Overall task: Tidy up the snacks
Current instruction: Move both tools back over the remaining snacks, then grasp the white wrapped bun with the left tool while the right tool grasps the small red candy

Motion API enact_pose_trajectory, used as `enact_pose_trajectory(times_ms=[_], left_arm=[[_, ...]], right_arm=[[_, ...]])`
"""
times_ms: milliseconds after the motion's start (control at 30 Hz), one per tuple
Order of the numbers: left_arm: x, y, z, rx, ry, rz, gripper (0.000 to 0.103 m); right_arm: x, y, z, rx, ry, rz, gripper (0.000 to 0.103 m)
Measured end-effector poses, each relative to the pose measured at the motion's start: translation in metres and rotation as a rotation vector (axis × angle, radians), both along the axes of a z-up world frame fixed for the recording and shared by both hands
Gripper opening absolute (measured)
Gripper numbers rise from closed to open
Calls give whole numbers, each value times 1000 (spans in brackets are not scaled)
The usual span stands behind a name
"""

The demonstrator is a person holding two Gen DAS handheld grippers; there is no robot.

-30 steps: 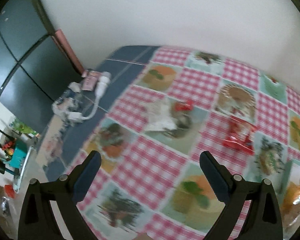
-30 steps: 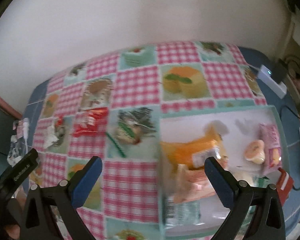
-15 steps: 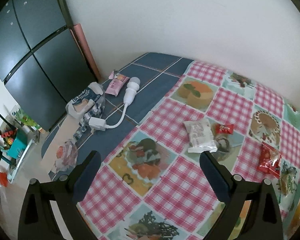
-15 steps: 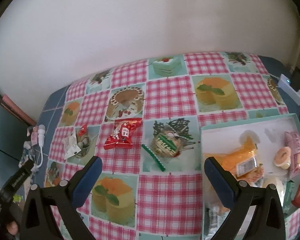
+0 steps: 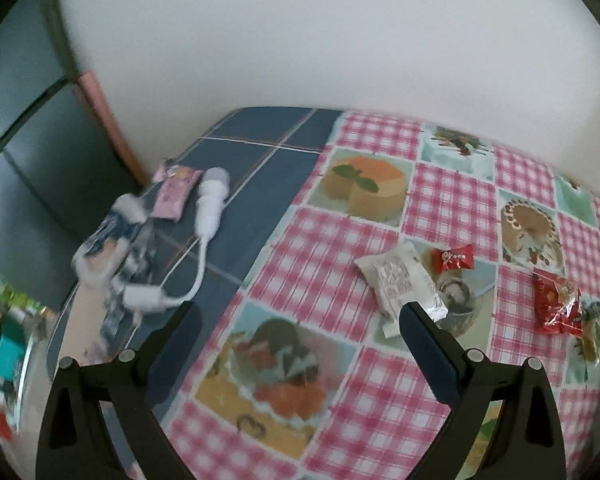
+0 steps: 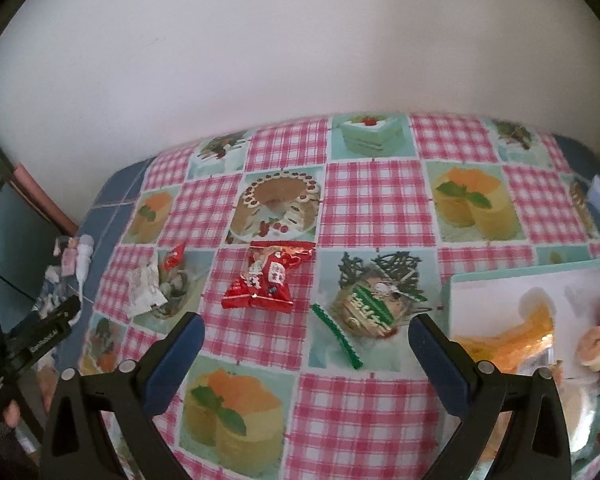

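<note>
- Since half a second ago, both cameras are brought lower and nearer to the tablecloth (image 6: 364, 200), so the loose snacks are seen larger; the left view is tilted more toward the white packet (image 5: 400, 284).
- At the far left, on the blue cloth, a pink sachet (image 5: 176, 192) and a white cable plug (image 5: 212, 200) are seen; they are well apart from the snacks.
- The left gripper (image 5: 296, 332) is held wide open and nothing is held in it. Its right finger (image 5: 428, 352) is just beside the white packet, and a small red candy (image 5: 454, 258) lies near the far side of that packet.
- A red bag (image 6: 268, 276) is placed near the middle of the cloth, between the white packet and a green wrapped cake (image 6: 370, 308).
- The right gripper (image 6: 304, 340) is also wide open and empty, and is held above the cloth in front of these two snacks.
- At the right, a white tray (image 6: 500, 284) is already filled with an orange packet (image 6: 512, 340) and other snacks.
- For a good grasp, one snack should probably be chosen and centred between the fingers, and the thin edge should be pinched, so that the neighbour is not pushed away.
</note>
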State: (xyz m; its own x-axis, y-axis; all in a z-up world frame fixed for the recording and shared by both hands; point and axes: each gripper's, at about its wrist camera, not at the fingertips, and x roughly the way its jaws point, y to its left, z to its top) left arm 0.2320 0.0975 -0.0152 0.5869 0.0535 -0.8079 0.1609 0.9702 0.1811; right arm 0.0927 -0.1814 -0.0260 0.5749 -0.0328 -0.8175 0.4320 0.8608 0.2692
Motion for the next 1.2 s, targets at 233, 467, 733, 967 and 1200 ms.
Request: enact_pose_trajectory(times_ms=[233,467,733,967,1200], left_arm=[[36,-8,10,-22,39,-88,99],[69,-14,-9,-61,166,-41,99],[88,-24,-46,-183,317,45,99],[88,-47,-74,-122,346,21,99],[94,-37,-95,-81,371,42,99]], right_arm=[[36,-4,-4,23,20,16,103],[81,-2,-6,-46,117,58,103],[129,14,-6,16,129,88,103],[165,37,-25,51,160,110,95],[185,51,-48,68,210,135,86]])
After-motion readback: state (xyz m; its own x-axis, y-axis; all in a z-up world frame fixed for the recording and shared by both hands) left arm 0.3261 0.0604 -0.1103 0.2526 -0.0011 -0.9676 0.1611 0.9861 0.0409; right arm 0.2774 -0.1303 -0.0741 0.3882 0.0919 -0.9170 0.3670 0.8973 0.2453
